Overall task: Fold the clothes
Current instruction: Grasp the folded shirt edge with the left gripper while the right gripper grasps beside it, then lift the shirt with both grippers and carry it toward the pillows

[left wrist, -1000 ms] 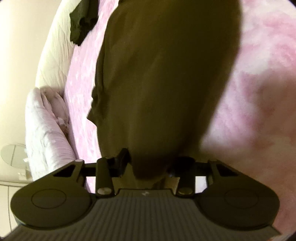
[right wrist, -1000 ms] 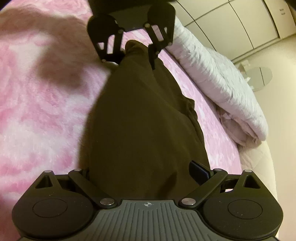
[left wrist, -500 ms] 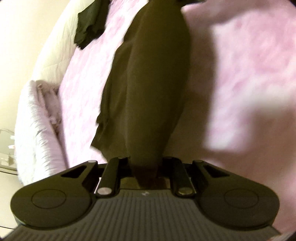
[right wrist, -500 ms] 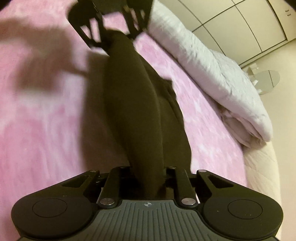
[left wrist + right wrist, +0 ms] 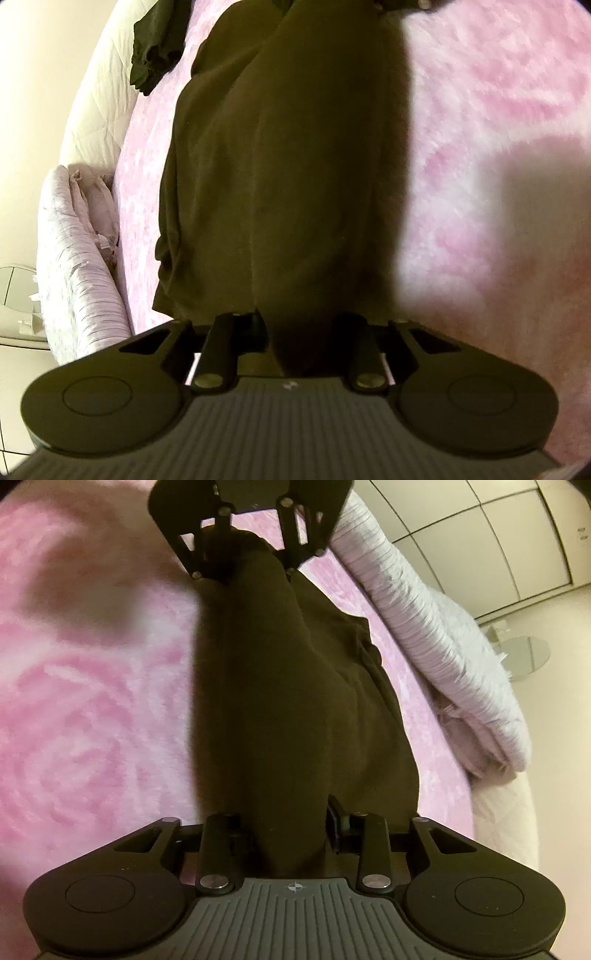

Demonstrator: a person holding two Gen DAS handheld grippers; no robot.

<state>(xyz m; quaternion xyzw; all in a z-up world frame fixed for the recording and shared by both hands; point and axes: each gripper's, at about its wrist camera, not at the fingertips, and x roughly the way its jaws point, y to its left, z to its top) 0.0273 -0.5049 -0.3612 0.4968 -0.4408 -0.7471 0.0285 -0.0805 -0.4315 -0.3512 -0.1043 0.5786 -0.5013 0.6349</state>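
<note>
Pink fleece bedding (image 5: pixel 480 140) is covering the whole bed, with a white quilted edge (image 5: pixel 99 96) showing at its side and a rolled pale duvet (image 5: pixel 443 657) lying along the far side. Beyond it, cupboard doors (image 5: pixel 480 535) are lining the wall. A dark olive garment (image 5: pixel 280 177) is stretching in a long band between the two grippers, hanging just above the fleece and throwing a shadow onto it. The left gripper (image 5: pixel 295 343) is pinching one end of the garment, its fingers pressed in on the bunched cloth. The right gripper (image 5: pixel 288 834) is clamping the other end the same way, cloth filling the gap between its fingers. From the right wrist view the left gripper is showing at the far end of the garment, closed on it. Another dark cloth (image 5: pixel 155 51) is lying crumpled near the bed's edge, well apart from the stretched one.
</note>
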